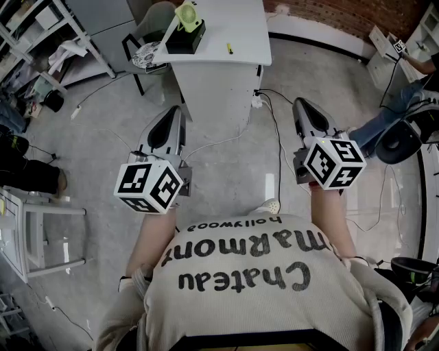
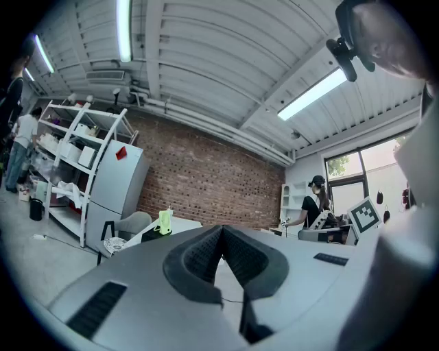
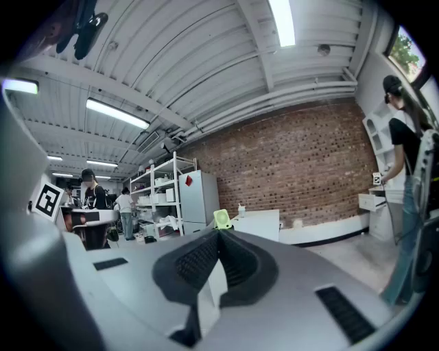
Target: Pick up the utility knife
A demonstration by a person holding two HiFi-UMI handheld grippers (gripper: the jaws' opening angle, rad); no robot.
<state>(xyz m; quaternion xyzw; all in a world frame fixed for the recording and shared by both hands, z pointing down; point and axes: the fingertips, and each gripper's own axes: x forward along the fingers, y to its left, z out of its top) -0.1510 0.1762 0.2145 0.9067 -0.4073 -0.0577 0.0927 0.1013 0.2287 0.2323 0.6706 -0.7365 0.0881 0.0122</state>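
Observation:
A white table [image 1: 233, 24] stands ahead of me across the grey floor. On it lies a small yellow object [image 1: 229, 49], too small to tell whether it is the utility knife. A green fan [image 1: 186, 15] on a black box sits at the table's left end. My left gripper [image 1: 175, 110] and right gripper [image 1: 299, 102] are held level in front of my chest, both well short of the table. In the left gripper view the left gripper [image 2: 221, 229] has its pads together with nothing between them. In the right gripper view the right gripper [image 3: 219, 232] is likewise shut and empty.
A chair [image 1: 147, 51] stands left of the table. Cables [image 1: 278, 147] and a power strip [image 1: 258, 101] lie on the floor between me and the table. Shelving [image 1: 41, 27] is at the far left, a white frame [image 1: 38, 230] near left, a seated person [image 1: 405, 103] right.

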